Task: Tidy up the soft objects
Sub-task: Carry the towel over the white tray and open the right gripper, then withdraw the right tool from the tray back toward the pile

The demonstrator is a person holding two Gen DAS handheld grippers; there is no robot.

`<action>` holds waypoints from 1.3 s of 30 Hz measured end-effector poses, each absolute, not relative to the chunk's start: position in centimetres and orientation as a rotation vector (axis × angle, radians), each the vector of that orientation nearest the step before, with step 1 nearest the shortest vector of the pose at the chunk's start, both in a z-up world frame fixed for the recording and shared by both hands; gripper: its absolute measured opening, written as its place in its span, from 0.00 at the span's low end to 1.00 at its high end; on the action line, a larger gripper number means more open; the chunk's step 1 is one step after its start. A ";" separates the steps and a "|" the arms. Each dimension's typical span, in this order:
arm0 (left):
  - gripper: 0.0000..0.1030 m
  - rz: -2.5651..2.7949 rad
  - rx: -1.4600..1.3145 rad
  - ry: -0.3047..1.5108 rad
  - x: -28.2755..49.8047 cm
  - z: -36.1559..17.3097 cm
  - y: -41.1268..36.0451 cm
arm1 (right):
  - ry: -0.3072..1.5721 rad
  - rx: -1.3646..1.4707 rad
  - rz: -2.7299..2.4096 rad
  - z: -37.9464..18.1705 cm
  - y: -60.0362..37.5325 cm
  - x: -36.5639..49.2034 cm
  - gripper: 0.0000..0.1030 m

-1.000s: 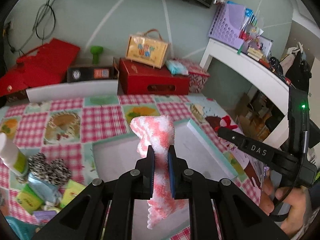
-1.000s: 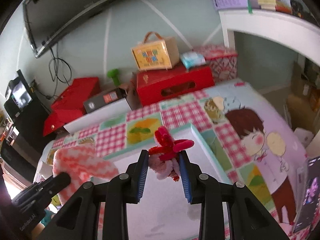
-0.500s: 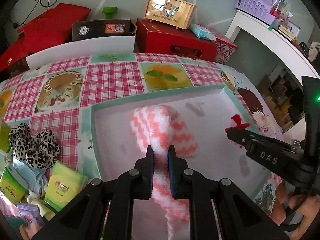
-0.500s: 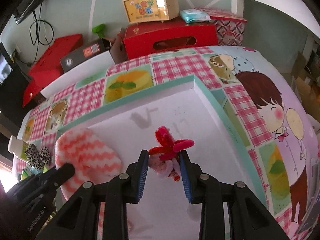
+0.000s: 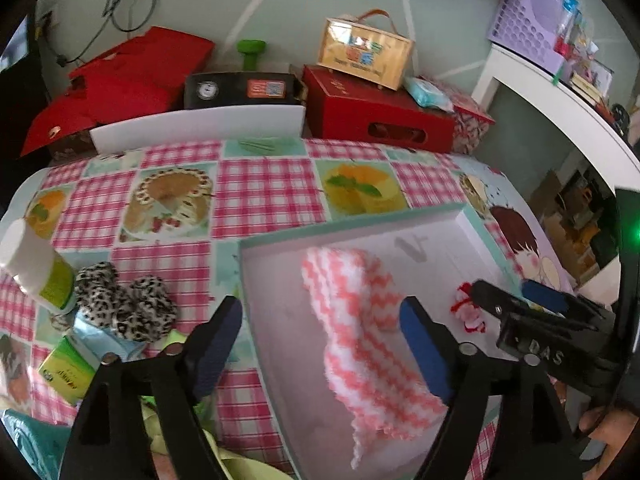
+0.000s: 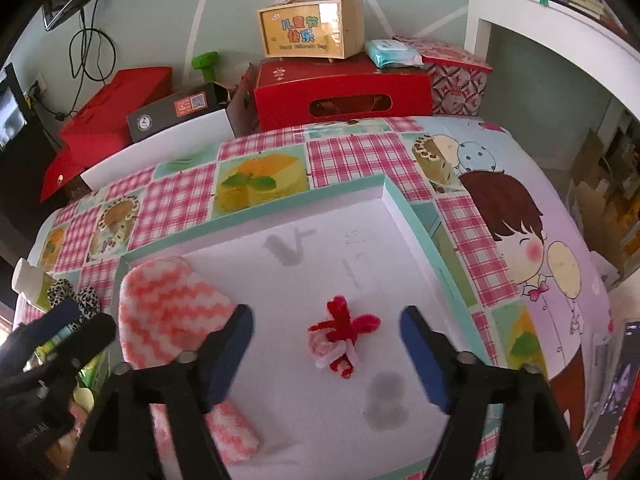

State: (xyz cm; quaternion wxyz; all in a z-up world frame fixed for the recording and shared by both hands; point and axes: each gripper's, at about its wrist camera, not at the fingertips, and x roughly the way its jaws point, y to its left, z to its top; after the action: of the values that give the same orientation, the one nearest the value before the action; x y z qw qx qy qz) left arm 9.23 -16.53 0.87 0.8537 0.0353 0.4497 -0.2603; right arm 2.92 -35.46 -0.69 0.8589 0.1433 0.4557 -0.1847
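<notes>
A pink-and-white zigzag fluffy cloth (image 5: 368, 332) lies in the white tray (image 5: 360, 228), at its left side; it also shows in the right wrist view (image 6: 172, 312). My left gripper (image 5: 322, 340) is open above the cloth, not touching it. A small red-and-pink yarn ornament (image 6: 340, 340) lies on the tray floor (image 6: 404, 204). My right gripper (image 6: 326, 354) is open around and above the ornament. The ornament also shows in the left wrist view (image 5: 466, 308), beside the right gripper's fingers (image 5: 500, 300).
Leopard-print soft items (image 5: 128, 304), green packets (image 5: 68, 368) and a white bottle (image 5: 36, 264) lie left of the tray on the checked tablecloth. Red boxes (image 5: 376, 112) and a yellow gift case (image 5: 366, 54) stand at the back. A white desk (image 5: 568, 96) stands at the right.
Both grippers opened. The left let go of the zigzag cloth, which now lies in the tray. The right let go of the yarn ornament, which now lies on the tray floor.
</notes>
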 end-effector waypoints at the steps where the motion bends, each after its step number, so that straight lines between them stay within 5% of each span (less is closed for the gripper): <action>1: 0.84 -0.532 0.066 0.945 9.4 0.9 -16.2 | 0.956 0.296 -0.389 -0.6 -35.4 2.9 0.90; 2: 0.87 -0.513 0.060 0.946 9.6 0.9 -15.9 | 0.955 0.291 -0.388 -0.5 -35.3 2.9 1.00; 5: 0.98 -0.468 0.044 0.968 10.1 0.5 -15.2 | 0.962 0.272 -0.401 -0.4 -35.1 2.8 1.00; 39: 0.98 -0.189 -0.138 0.946 12.8 2.2 -4.5 | 0.978 0.245 -0.364 0.3 -31.2 3.3 1.00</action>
State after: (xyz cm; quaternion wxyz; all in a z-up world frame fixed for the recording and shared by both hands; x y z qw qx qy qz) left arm 12.79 -4.47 2.20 0.8835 -0.0661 0.4547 -0.0910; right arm 3.31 -31.23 0.27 0.8598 0.1168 0.4657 -0.1736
